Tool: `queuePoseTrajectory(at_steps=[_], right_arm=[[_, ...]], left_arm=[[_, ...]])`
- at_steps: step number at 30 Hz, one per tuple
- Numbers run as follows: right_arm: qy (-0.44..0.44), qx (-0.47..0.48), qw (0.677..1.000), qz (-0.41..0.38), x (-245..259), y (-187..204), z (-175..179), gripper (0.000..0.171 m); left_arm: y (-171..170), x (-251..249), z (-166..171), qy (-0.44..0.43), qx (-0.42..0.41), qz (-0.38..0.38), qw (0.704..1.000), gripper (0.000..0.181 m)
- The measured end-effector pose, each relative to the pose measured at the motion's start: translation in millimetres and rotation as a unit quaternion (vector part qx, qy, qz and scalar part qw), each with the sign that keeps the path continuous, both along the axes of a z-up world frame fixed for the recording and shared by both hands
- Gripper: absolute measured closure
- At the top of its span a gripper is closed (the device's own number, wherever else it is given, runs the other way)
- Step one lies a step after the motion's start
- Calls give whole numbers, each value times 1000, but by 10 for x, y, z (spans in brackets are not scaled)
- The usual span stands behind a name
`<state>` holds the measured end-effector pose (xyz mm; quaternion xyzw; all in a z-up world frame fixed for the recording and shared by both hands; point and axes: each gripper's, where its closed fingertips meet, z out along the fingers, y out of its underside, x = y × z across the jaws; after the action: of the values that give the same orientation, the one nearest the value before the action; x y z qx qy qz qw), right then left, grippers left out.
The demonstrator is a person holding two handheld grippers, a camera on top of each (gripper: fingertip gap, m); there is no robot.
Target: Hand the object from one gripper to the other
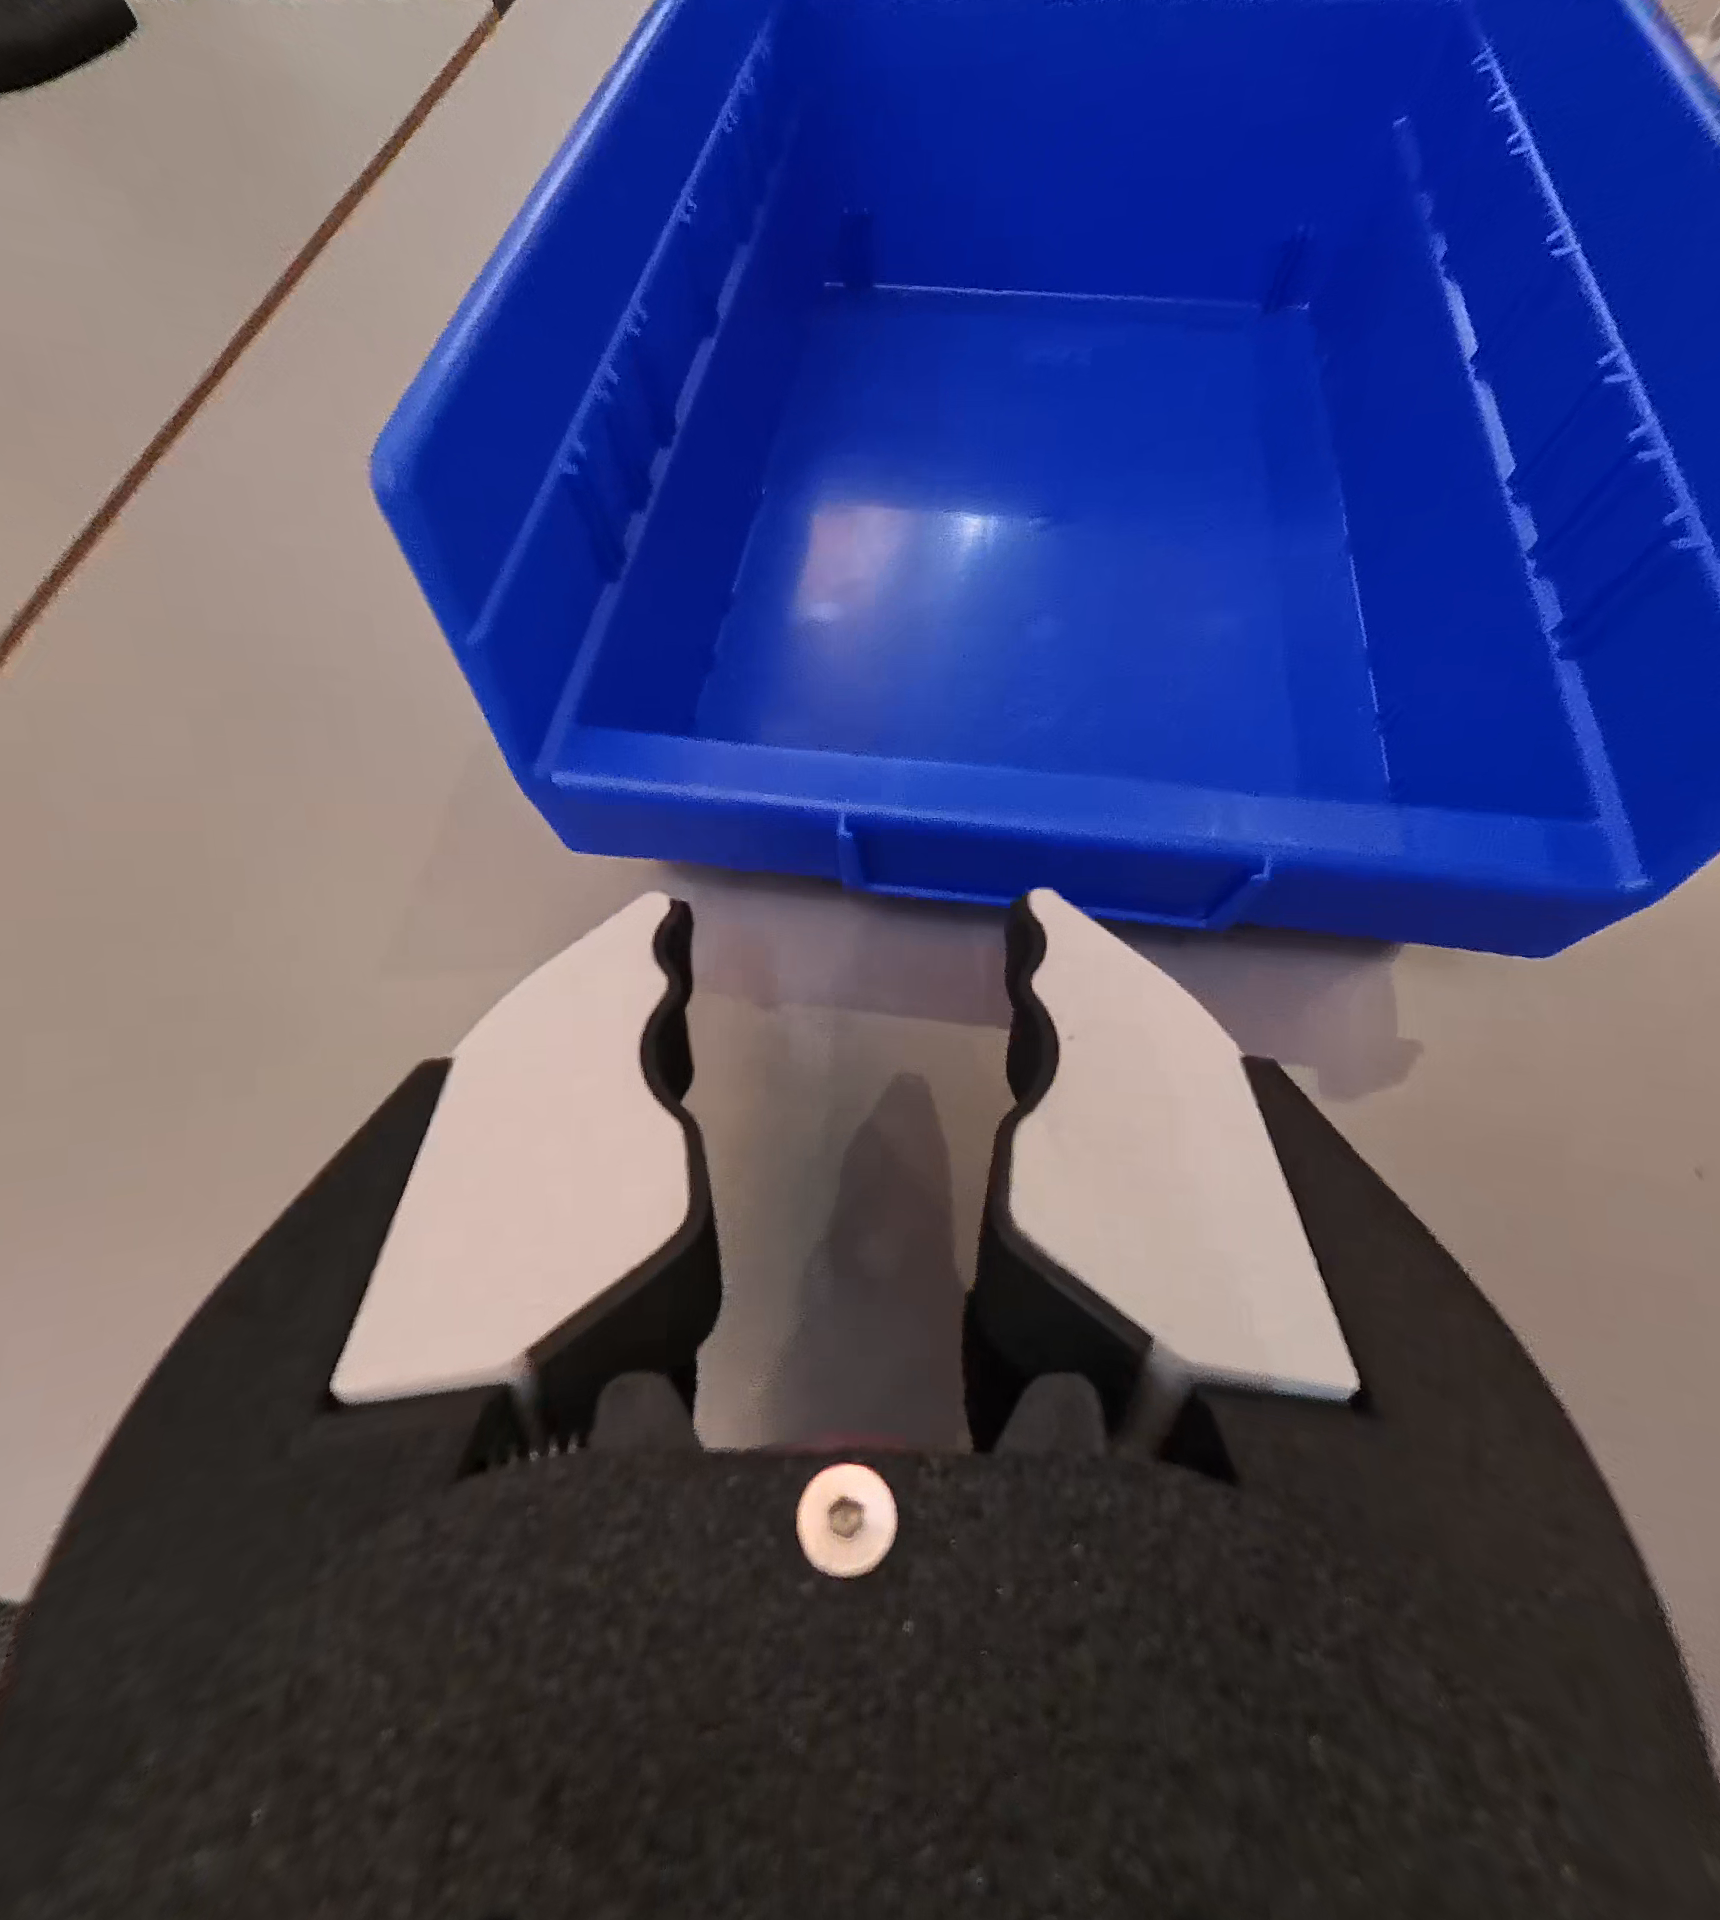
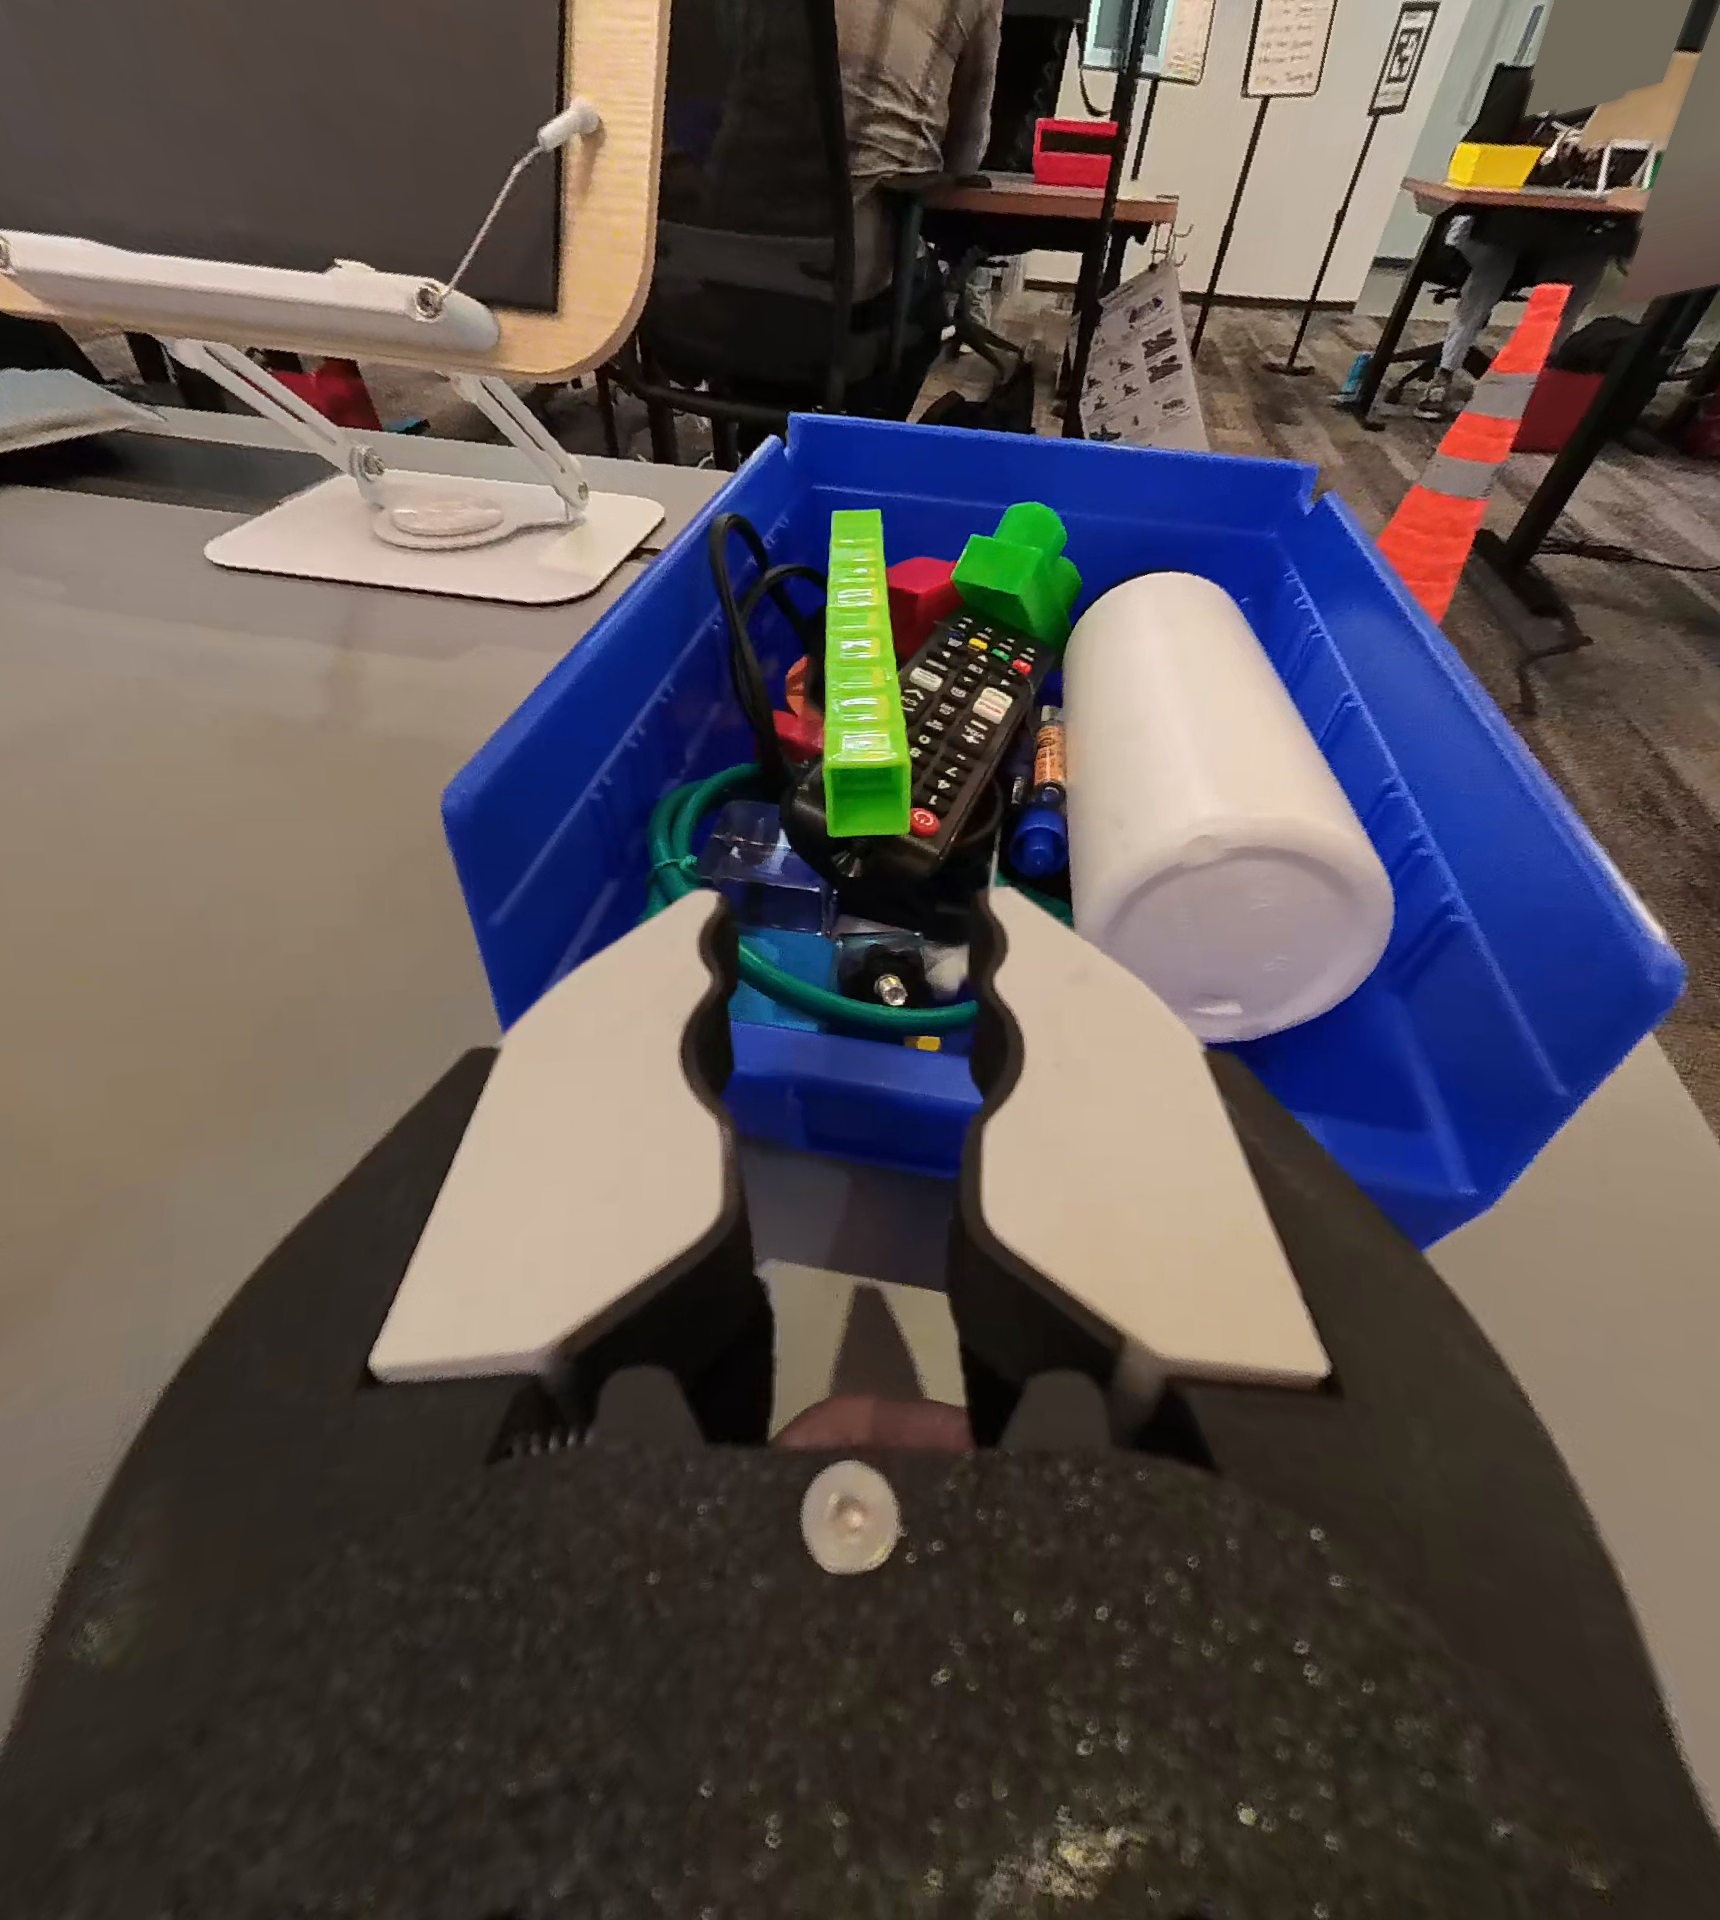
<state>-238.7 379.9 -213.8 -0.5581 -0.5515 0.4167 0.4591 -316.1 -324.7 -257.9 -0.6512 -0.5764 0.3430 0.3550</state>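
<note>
Two blue bins on show here, one for each tool. The filled bin [image 2: 1521, 935] sits straight ahead of the right tool [image 2: 851, 920], and it is crowded. A lime-green pill organizer [image 2: 861, 675] lies on top of the pile, just beyond the fingertips, resting against a black remote control [image 2: 970, 707] to its right. Further right lies a big white cylinder [image 2: 1209, 800] on its side, filling that side of the bin. Behind the remote stands a green block [image 2: 1022, 566] with a red block [image 2: 918, 592] beside it, and a coiled green cable [image 2: 783, 987] curls along the near end, right by the tool's tips. A black cord [image 2: 742, 613] loops up at the back left.

The right tool is released, fingers spread with a clear gap, nothing between them, poised over the bin's near wall. Which item is the one to hand over cannot be told; all of them lie in the bin.

Over on the other side, the left tool [image 1: 845, 914] is also released and carrying nothing, its tips just short of the near wall of an empty bin [image 1: 627, 582] ahead of it.

Both bins rest on a grey tabletop [image 2: 160, 831]. Ahead and left of the right tool stands a monitor on a white stand [image 2: 440, 530]; off to the far right, an orange traffic cone [image 2: 1469, 457] on the carpet, with a seated person [image 2: 908, 114] further back.
</note>
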Motion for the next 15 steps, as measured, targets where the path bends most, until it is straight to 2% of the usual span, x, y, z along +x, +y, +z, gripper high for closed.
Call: queuePoseTrajectory(at_steps=[6, 9, 12, 14, 15], right_arm=[[18, 54, 998, 21, 72, -26, 32, 129], [40, 10, 997, 66, 134, -230, 102, 134], [33, -55, 989, 137, 98, -639, 150, 122], [3, -33, 985, 172, 24, -935, 83, 105], [-19, -18, 986, 162, -51, -1011, 15, 99]], left_arm=[[130, -7, 237, 44, -1, -7, 999, 120], [268, 7, 323, 50, 15, -17, 998, 118], [513, 88, 406, 65, 51, -50, 995, 119], [684, 139, 395, 59, 71, -77, 993, 120], [761, 158, 372, 53, 76, -90, 992, 120]])
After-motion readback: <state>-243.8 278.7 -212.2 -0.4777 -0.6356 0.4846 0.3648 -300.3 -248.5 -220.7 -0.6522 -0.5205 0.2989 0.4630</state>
